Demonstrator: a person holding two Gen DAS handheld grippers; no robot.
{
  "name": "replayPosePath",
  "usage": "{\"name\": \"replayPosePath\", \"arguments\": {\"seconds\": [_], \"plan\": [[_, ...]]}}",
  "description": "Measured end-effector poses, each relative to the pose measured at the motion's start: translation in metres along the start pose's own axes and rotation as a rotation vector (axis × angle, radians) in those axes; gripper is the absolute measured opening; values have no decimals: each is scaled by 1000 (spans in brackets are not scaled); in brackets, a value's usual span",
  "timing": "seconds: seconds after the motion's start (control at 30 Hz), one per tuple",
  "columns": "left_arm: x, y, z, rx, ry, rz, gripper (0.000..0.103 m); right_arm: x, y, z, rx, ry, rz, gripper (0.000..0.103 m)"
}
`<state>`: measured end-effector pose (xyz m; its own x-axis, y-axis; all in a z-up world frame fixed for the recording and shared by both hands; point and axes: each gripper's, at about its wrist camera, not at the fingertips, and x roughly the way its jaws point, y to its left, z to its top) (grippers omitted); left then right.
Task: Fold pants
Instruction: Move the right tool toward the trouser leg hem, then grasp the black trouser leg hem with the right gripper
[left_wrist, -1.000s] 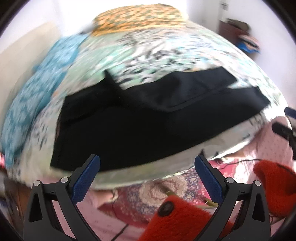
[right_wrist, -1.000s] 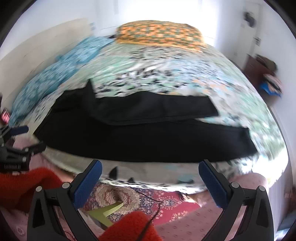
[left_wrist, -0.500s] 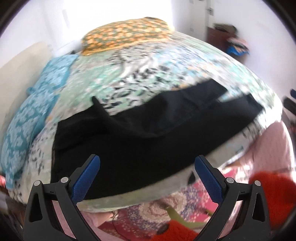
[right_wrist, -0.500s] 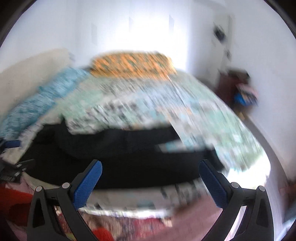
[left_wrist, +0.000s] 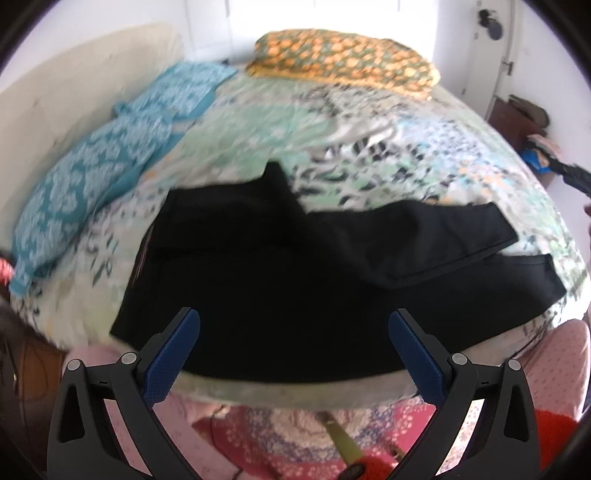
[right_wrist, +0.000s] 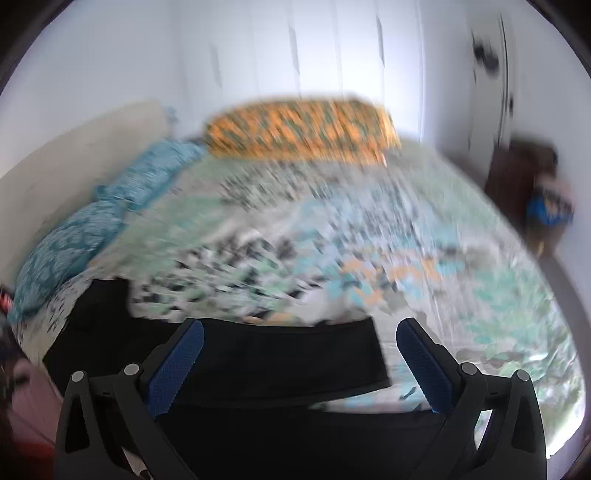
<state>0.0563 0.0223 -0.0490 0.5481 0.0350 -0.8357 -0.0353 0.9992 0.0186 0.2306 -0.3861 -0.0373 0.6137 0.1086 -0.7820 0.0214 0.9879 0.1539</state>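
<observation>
Black pants (left_wrist: 295, 266) lie spread along the near edge of a bed, waist at the left, one leg folded across the other toward the right. My left gripper (left_wrist: 293, 350) is open and empty, just above the pants' near edge at the waist half. In the blurred right wrist view the pants (right_wrist: 277, 369) fill the lower part. My right gripper (right_wrist: 300, 363) is open and empty over the leg ends, close above the fabric.
The bed has a green, black and white patterned cover (left_wrist: 369, 129). Blue patterned pillows (left_wrist: 110, 155) lie at the left and an orange pillow (left_wrist: 343, 59) at the far end. A dark cabinet (right_wrist: 524, 192) stands at the right wall. A patterned rug (left_wrist: 295, 435) lies below the bed edge.
Both grippers have moved forward and up toward the bed. The pants now sit closer under the fingers, and the right view is blurred from motion. Both stay open.
</observation>
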Motion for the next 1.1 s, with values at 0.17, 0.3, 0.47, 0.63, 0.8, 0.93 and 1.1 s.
{"name": "replayPosePath", "arguments": {"seconds": [0.17, 0.3, 0.47, 0.63, 0.8, 0.93, 1.1], "plan": [[11, 9, -5, -39, 48, 17, 102, 113, -77, 29, 229, 291, 36, 89], [17, 8, 1, -49, 68, 51, 102, 172, -81, 32, 189, 408, 21, 71], [29, 3, 0, -36, 112, 72, 102, 215, -88, 29, 151, 506, 14, 58], [41, -7, 2, -10, 151, 80, 102, 235, -90, 23, 117, 562, 31, 57], [47, -17, 7, 10, 163, 79, 102, 245, -91, 18, 93, 602, 70, 43], [52, -25, 7, 36, 176, 77, 102, 239, -91, 20, 49, 610, 70, 15], [62, -29, 7, 45, 200, 75, 102, 204, -75, 45, -79, 506, 25, 14]]}}
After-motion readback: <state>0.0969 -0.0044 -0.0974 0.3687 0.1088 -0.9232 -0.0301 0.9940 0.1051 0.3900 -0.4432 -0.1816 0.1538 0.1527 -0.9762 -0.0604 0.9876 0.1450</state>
